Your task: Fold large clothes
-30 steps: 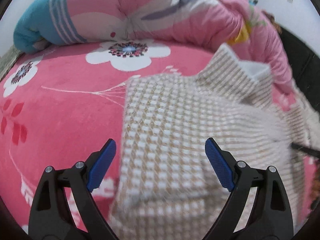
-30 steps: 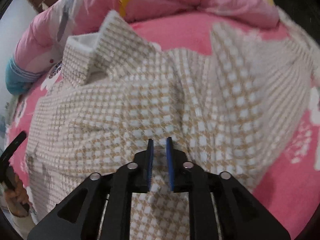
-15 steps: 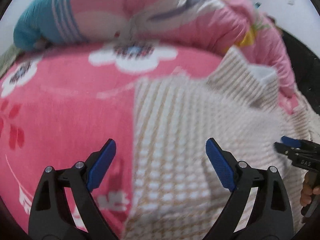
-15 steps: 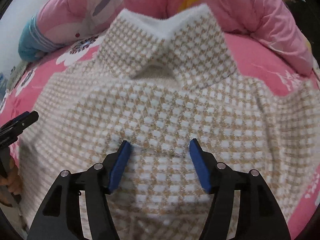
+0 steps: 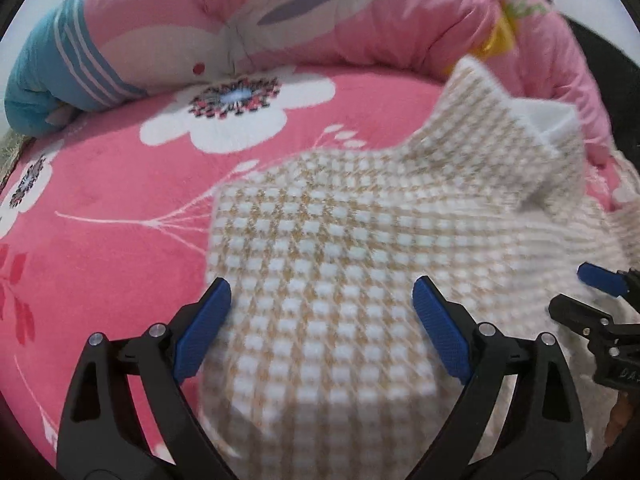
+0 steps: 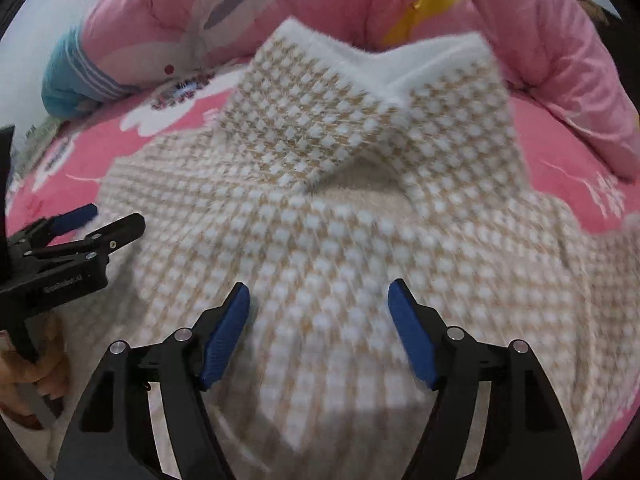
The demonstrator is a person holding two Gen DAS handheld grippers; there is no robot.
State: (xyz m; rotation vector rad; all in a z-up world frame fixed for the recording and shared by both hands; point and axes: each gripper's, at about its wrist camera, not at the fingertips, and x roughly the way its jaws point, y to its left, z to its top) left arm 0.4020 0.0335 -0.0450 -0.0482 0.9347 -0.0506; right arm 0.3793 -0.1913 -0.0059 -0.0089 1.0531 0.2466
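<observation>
The houndstooth jacket (image 6: 360, 248) lies spread on the pink flowered bed (image 5: 120, 208), collar (image 6: 384, 76) up toward the rolled pink quilt (image 5: 280, 12) along the far edge. Looks like it's already partly folded in, since the left wrist view shows a straight folded edge on its left side.

Both sets of tongs hover over the fabric with nothing in them. The left tongs (image 5: 320, 332) are spread wide, pads clear of the cloth. The right tongs (image 6: 320, 332) have just been opening, and nothing is pinched between the pads.

For the next fold, the person probably wants to grab the lower hem or a side edge with both tongs at matching points, lift just enough to clear the bed, and lay it over evenly so the check pattern lines up. That fluffy knit looks thick and slippery-ish, so a deep bite on the edge beats a nibble at the fuzz.

Containers: none visible here, just bedding.
</observation>
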